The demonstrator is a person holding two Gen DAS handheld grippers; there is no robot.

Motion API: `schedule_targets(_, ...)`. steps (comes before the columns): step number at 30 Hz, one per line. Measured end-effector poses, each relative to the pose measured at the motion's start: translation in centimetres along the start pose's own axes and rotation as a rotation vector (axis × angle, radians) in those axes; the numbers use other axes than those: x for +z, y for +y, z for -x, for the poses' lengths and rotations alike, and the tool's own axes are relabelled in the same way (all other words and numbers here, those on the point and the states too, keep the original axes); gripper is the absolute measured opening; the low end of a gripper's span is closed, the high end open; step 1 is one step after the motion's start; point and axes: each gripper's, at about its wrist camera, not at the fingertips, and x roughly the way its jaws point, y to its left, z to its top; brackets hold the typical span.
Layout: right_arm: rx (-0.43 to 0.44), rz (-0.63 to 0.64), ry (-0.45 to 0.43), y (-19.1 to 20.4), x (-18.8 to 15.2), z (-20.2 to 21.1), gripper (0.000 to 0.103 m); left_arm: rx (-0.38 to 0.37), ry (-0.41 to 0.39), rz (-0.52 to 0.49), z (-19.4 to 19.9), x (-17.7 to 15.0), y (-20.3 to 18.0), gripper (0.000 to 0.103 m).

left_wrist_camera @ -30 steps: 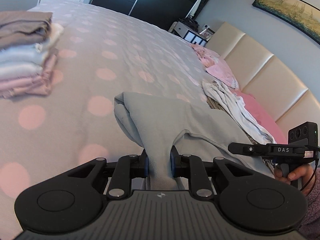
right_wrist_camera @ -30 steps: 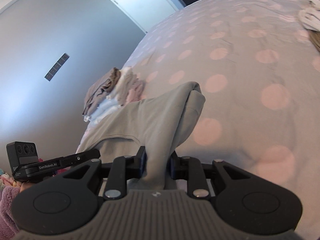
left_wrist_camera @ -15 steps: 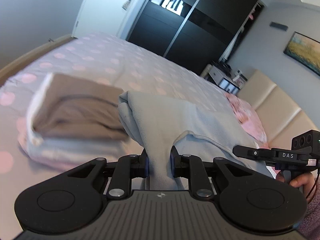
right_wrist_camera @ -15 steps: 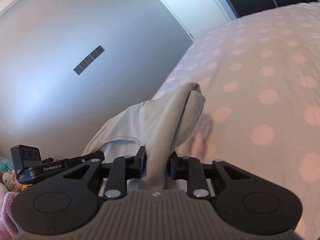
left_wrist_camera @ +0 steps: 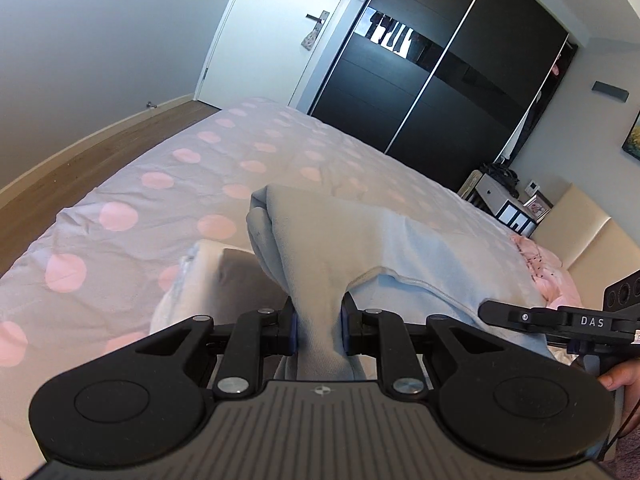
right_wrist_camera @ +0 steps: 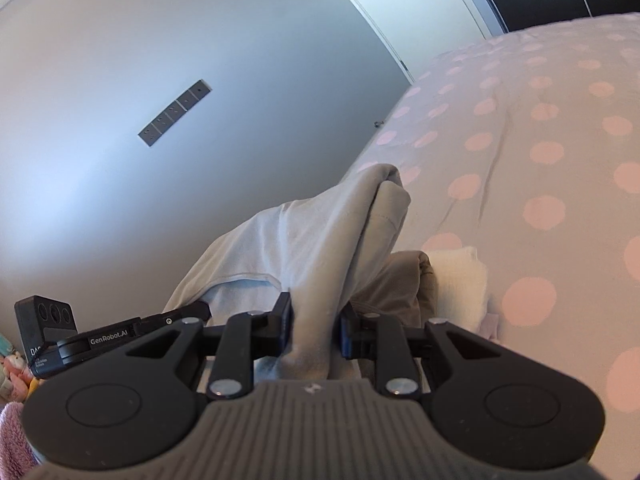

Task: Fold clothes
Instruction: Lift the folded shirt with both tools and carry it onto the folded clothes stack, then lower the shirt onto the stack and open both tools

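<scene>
Carried leftward since the earlier frames, your folded grey garment [left_wrist_camera: 344, 248] now hangs over the clothes stack [left_wrist_camera: 208, 272], both ends clamped: left gripper [left_wrist_camera: 319, 326], and right gripper [right_wrist_camera: 313, 326], lettered "DAS" and "GenRobot.AI".

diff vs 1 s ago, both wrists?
Both grippers carried the grey garment across the bed to the stack of folded clothes, now right beneath it. Unchanged: left gripper and right gripper stay clamped on the garment.
</scene>
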Motion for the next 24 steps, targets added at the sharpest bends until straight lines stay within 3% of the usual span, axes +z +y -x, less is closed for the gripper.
schedule_targets(6, -0.031, -0.015, 0.020, -2.6, -1.9, -4.4, 0.025, 0.027, 0.035, -0.012, -3.6, -1.3, 3.4, 0.016)
schedule_targets(13, -0.072, 0.005, 0.018, -5.6, -3.8, -7.3, 0.027, 0.041, 0.006, 0.023, -5.8, -4.0, 5.9, 0.018)
schedule_targets(16, -0.074, 0.026, 0.017, -5.3, -3.7, -6.8, 0.031, 0.065, -0.018, 0.014, -5.0, -3.9, 5.3, 0.024)
schedule_targets(19, -0.127, 0.121, 0.002, -4.0, -2.9, -5.0, 0.051, 0.099, -0.015, -0.020, -3.4, -3.2, 4.3, 0.037)
schedule_targets(20, -0.152, 0.156, -0.016, -3.7, -2.6, -4.1, 0.051, 0.115, -0.022, -0.035, -2.6, -2.9, 3.9, 0.049)
schedule_targets(21, -0.177, 0.192, -0.035, -3.3, -2.3, -3.2, 0.051, 0.130, -0.037, -0.047, -1.6, -2.6, 3.6, 0.052)
schedule_targets(24, -0.207, 0.263, -0.093, -2.6, -1.1, -1.7, 0.046, 0.166, -0.109, -0.083, 1.1, -1.3, 2.7, 0.052)
